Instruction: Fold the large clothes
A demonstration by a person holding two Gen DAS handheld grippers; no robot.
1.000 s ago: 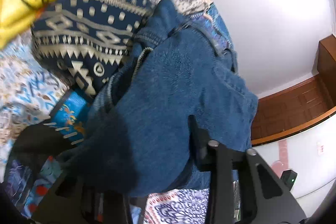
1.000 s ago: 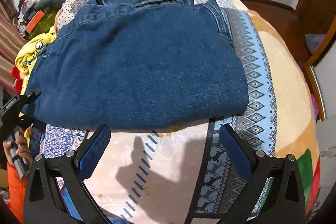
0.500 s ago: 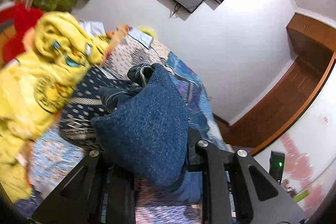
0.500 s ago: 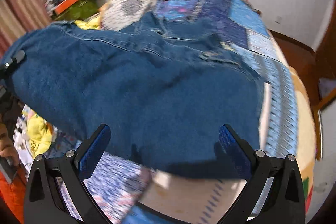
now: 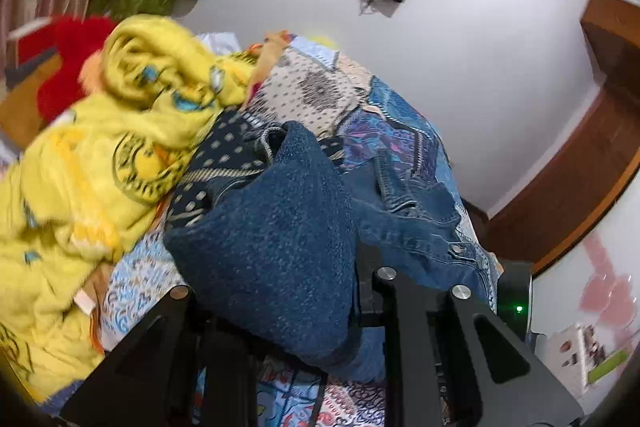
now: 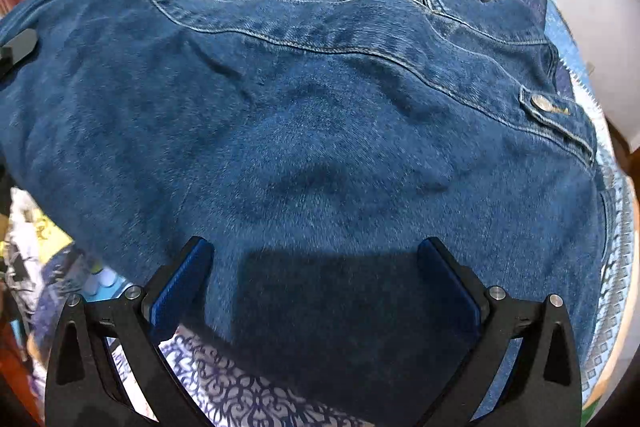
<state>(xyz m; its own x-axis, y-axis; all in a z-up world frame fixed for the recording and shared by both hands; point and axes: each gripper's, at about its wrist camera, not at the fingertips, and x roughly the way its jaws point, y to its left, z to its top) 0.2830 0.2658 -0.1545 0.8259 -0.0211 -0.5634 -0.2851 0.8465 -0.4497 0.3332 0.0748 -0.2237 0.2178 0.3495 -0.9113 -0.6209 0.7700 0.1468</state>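
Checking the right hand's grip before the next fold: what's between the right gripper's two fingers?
In the right wrist view, the denim jacket fills the gap in the right gripper; the blue pads stand wide, not pressing it.

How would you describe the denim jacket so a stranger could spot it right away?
Start at the patchwork bedspread. Spread across its middle lies the denim jacket, beside a yellow cartoon-print garment. It is the only plain dark-blue piece, with pale seam stitching and a metal button.

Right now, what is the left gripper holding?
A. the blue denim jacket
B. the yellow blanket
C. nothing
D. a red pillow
A: in the left wrist view the left gripper is clamped on a bunched fold of the blue denim jacket.
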